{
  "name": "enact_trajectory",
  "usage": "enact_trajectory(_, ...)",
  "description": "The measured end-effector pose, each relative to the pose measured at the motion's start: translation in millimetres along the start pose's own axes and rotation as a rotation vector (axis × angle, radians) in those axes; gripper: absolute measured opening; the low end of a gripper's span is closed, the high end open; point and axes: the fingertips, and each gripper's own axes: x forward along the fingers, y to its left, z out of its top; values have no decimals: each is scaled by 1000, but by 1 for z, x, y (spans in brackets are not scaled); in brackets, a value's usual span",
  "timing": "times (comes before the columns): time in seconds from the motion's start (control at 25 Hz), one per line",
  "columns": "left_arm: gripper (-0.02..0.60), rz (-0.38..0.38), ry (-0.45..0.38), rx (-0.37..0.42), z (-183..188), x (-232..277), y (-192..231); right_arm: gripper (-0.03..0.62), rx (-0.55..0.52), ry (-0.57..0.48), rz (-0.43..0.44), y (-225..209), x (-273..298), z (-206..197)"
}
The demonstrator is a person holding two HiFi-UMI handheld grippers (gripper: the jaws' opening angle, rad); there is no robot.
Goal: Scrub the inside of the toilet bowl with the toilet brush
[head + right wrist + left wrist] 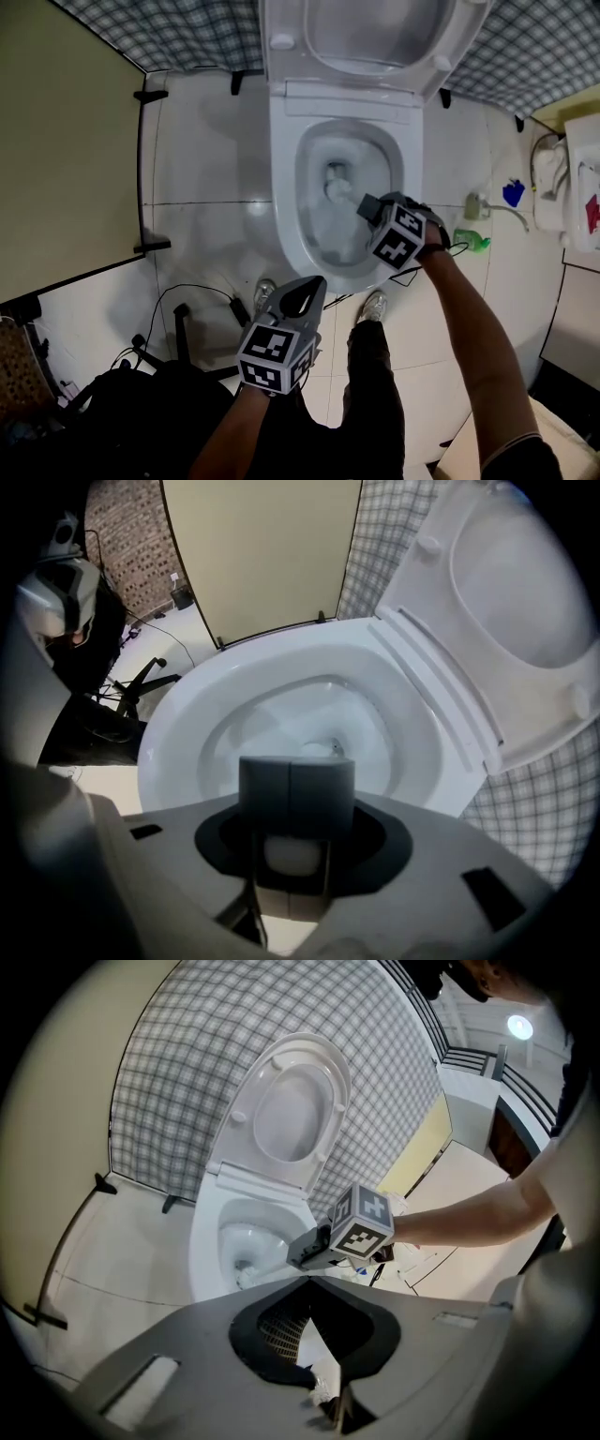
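Two risks here. The toilet (281, 159) stands open; inside its bowl (314, 225) the brush (336, 185) reaches the bottom, as far as I can see. The right claw (368, 207) is clamped on its handle (292, 850), and hard pushing could twist it loose or splash. The left claw (307, 289) is closed, empty.

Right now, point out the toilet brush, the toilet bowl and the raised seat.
toilet brush (247, 1274), left gripper view, its head down in the bowl.
toilet bowl (284, 187), head view, left rim.
raised seat (284, 66), head view, left side of its ring.
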Motion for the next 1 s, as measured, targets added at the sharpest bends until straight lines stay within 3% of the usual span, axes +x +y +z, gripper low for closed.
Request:
enact_trajectory(0.52, 9, 24, -28, 39, 33, -25, -15, 183, 32, -64, 135, 86, -96, -33)
enact_trajectory(0.8, 9, 48, -28, 73, 50, -42, -24, 179, 249, -172, 121, 83, -138, -42)
enact_trajectory(1.0, 9, 39, -37, 102, 65, -44, -34, 179, 414, -324, 80, 70, -184, -45)
